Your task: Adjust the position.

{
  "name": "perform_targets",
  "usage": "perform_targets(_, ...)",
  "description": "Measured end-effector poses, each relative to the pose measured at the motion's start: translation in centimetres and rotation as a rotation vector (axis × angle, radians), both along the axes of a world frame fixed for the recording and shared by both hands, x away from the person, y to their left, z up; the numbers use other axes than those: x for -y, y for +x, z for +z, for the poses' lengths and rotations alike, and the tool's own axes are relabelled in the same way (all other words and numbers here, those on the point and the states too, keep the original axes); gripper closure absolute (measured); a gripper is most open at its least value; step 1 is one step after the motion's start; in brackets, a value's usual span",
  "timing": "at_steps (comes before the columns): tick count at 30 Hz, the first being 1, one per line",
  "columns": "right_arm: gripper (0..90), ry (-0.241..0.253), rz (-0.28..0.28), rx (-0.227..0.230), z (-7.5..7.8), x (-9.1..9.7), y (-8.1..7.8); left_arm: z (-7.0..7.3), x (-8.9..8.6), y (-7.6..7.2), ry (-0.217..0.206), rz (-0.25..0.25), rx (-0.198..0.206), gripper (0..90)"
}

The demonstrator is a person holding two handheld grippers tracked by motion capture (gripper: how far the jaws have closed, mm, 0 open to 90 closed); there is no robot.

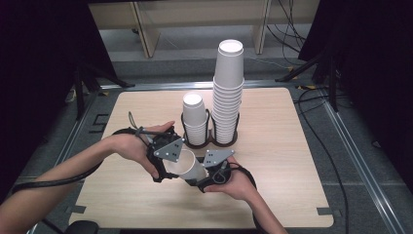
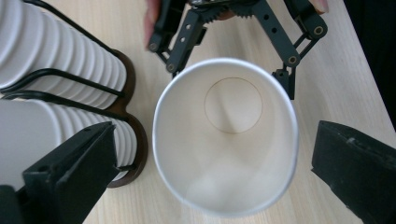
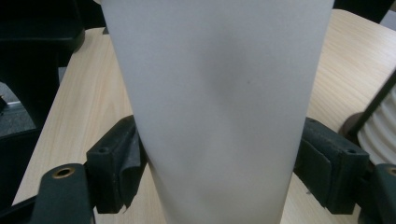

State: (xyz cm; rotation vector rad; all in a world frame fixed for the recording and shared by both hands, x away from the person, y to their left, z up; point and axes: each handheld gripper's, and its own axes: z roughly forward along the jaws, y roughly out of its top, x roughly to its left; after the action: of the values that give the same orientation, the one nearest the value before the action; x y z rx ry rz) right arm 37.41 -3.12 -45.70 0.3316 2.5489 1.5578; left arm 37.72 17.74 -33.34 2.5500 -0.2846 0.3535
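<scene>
Surface: pale wood-grain counter (image 1: 287, 161) with rounded corners, set in a metal frame. Room: grey floor, black drapes to either side, a light wooden bench (image 1: 195, 19) at the back, dark cables (image 1: 336, 161) trailing over the floor on the right.

Around: a dark wire cup holder (image 1: 209, 134) stands mid-counter with two wells. Short stack of white cups (image 1: 194, 119) in its left well, tall stack (image 1: 228, 92) in its right well, both upright, mouths up. The holder sits just behind the two hands, near but apart from the held cup; in the left gripper view it lies just left of the cup's rim.

Task thing: one white paper cup (image 1: 187, 166), off the counter, between the two tools at the near centre. Long axis lies roughly level, slightly tilted; mouth points toward the left tongs (image 1: 168, 163), base toward the right tongs (image 1: 207, 178).

Right tongs (image 3: 219, 172): pads clamped on the cup's wall near its base, one each side.

Left tongs (image 2: 210, 172): jaws spread wide either side of the rim, not pressing it
</scene>
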Motion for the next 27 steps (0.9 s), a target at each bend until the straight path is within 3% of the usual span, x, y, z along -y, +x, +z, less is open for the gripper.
perform_targets(7,22.5,0.035,-0.052,0.001,-0.1,1.8,-0.2,-0.3,-1.5,-0.3,-0.071,0.042,0.006,0.0)
perform_targets(12,22.5,0.065,-0.099,0.026,0.0,3.4,-0.6,-1.2,-2.9,-1.0,-0.13,0.084,-0.008,0.0)
perform_targets(13,22.5,0.075,-0.119,0.03,0.0,4.1,-0.7,-1.7,-3.4,-1.1,-0.16,0.104,-0.012,0.0)
perform_targets(15,22.4,0.088,-0.141,0.009,0.0,4.4,-1.0,-2.0,-3.7,-1.1,-0.17,0.11,-0.021,0.0)
perform_targets(16,22.4,0.093,-0.155,0.024,0.0,5.2,-1.1,-2.6,-4.1,-1.2,-0.199,0.134,-0.019,0.0)
perform_targets(23,22.4,0.123,-0.216,0.044,0.2,6.8,-1.2,-3.7,-5.3,-1.4,-0.269,0.167,-0.039,0.0)
perform_targets(24,22.4,0.133,-0.241,0.016,0.3,7.2,-1.4,-4.2,-5.6,-1.5,-0.302,0.196,-0.033,0.0)
perform_targets(25,22.4,0.129,-0.243,0.043,0.4,7.5,-1.2,-4.2,-5.6,-1.5,-0.302,0.196,-0.033,0.0)
perform_targets(27,22.4,0.141,-0.26,0.029,0.5,7.9,-1.3,-4.7,-6.2,-1.6,-0.335,0.239,-0.036,0.0)
